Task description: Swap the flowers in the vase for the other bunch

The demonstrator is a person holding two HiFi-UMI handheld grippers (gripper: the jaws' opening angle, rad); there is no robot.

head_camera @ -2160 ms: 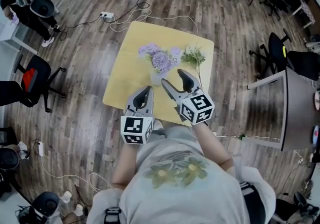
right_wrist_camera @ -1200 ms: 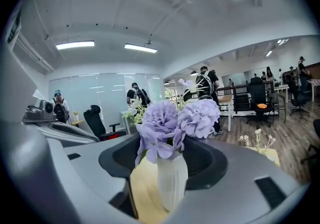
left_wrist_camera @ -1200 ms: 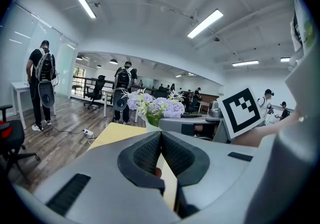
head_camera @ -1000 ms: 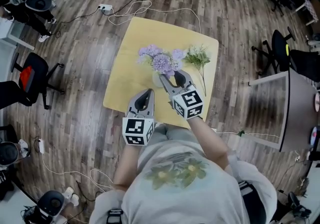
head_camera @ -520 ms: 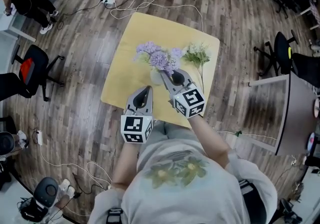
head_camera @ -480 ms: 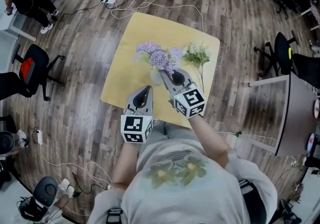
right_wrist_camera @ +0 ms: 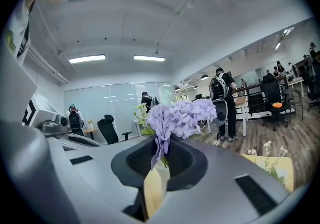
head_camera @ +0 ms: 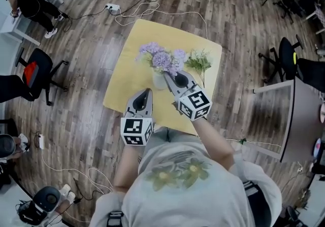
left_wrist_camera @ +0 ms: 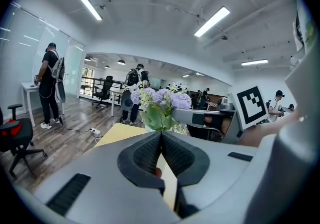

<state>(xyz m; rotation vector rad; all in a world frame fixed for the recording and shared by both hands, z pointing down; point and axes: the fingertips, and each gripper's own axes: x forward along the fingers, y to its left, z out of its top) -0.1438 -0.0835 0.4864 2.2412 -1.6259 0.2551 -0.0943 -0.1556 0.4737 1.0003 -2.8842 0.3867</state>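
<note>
Head view: on the table [head_camera: 129, 68] the vase [head_camera: 158, 80] holds the purple flowers [head_camera: 161, 59]; the white bunch [head_camera: 198, 61] lies flat just right of it. The right gripper [head_camera: 171, 74] reaches into the flowers at the vase's mouth. The left gripper [head_camera: 144, 94] hangs at the table's near edge, near the vase.

Left gripper view: the left gripper [left_wrist_camera: 161, 135] has its fingers together on nothing; the purple flowers [left_wrist_camera: 170, 100] stand beyond.

Right gripper view: the right gripper [right_wrist_camera: 160, 145] has just been closing and is clamped on the purple flowers [right_wrist_camera: 182, 113] below their heads.
</note>
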